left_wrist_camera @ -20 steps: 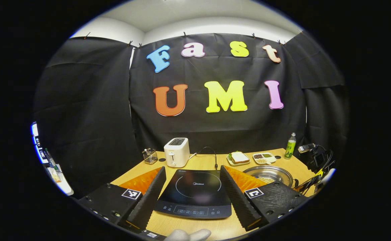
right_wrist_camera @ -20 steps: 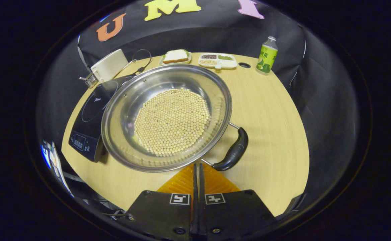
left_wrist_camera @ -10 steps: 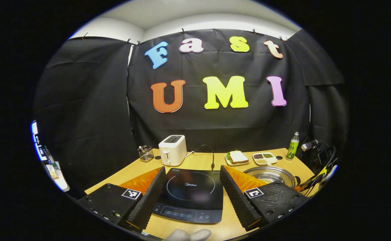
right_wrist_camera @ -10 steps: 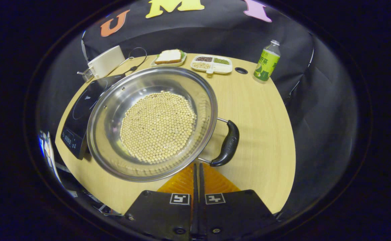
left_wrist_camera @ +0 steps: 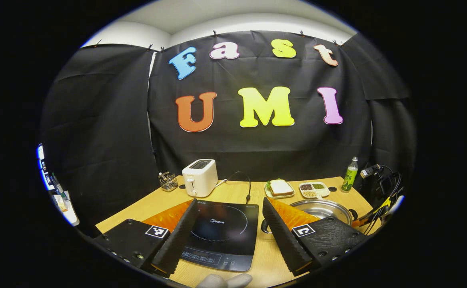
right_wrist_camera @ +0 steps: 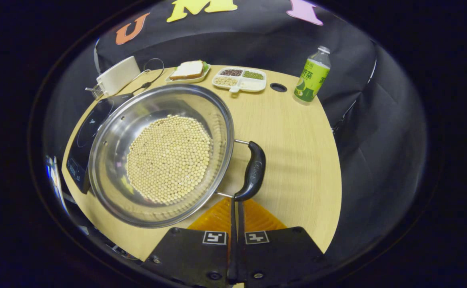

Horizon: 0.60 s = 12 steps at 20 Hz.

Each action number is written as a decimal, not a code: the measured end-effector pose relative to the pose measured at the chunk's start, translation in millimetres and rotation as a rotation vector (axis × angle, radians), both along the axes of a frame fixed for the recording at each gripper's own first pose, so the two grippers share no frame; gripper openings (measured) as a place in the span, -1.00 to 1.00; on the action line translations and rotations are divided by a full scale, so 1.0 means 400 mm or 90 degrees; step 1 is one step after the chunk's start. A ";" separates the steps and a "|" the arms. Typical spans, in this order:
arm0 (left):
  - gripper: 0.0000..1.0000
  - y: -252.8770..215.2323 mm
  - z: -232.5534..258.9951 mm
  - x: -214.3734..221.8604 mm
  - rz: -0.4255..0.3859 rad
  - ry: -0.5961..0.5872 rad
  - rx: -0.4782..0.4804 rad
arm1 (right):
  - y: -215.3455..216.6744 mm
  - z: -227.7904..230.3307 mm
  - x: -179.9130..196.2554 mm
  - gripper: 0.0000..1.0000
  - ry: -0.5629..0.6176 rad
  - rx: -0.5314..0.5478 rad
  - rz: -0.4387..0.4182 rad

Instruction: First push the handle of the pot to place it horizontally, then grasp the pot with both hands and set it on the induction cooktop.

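Steel round pot of pale beans on wooden table, beside black induction cooktop. Right gripper closed, empty, tips at black pot handle. Left gripper open.

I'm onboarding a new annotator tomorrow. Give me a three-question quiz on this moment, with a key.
1. True or false: the pot already sits on the induction cooktop.
2. What fills the pot? A) water B) pale round beans C) nothing
3. Which gripper has its fingers closed together, tips at the pot's black handle?

Key: 1. False, it rests on the table beside it. 2. B. 3. The right gripper; the left gripper is open.
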State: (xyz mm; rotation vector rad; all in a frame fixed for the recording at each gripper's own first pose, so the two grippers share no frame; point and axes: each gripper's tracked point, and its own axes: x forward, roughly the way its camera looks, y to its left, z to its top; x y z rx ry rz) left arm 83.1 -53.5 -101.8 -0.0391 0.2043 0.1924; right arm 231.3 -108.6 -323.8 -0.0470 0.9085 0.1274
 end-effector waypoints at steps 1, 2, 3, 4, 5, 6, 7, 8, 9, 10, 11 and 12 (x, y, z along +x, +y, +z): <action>0.93 -0.004 0.001 0.001 0.000 0.000 0.001 | -0.002 0.000 0.003 -0.93 0.000 0.001 0.002; 0.93 -0.007 0.001 0.003 -0.001 0.000 0.001 | -0.004 0.000 0.009 -0.98 -0.002 0.001 0.002; 0.93 -0.015 0.001 0.002 -0.005 0.001 -0.004 | -0.006 0.002 0.013 -0.99 -0.005 -0.001 0.001; 0.93 -0.017 -0.001 0.000 -0.004 0.004 -0.006 | -0.010 0.003 0.017 -0.99 -0.008 -0.006 0.001; 0.92 -0.016 -0.006 -0.003 -0.003 0.008 -0.009 | -0.012 0.005 0.018 -0.99 -0.010 -0.010 0.001; 0.93 -0.015 -0.007 -0.010 -0.004 0.012 -0.012 | -0.012 0.008 0.016 -0.99 -0.011 -0.011 0.000; 0.93 -0.014 -0.004 -0.017 -0.004 0.012 -0.013 | -0.009 0.012 0.011 -0.93 -0.014 -0.008 -0.003; 0.94 -0.013 -0.002 -0.025 -0.005 0.013 -0.012 | -0.011 0.018 0.003 -0.93 -0.019 -0.005 -0.008; 0.94 -0.012 0.000 -0.032 -0.008 0.010 -0.011 | -0.018 0.024 -0.008 -0.93 -0.025 -0.008 -0.018; 0.94 -0.011 0.001 -0.036 -0.016 0.009 -0.009 | -0.030 0.029 -0.022 -0.93 -0.030 -0.019 -0.031; 0.92 -0.009 -0.001 -0.044 -0.023 0.010 -0.010 | -0.037 0.039 -0.045 -0.93 -0.038 -0.023 -0.041; 0.93 -0.011 -0.005 -0.052 -0.033 0.013 -0.015 | -0.038 0.049 -0.068 -0.99 -0.046 -0.022 -0.047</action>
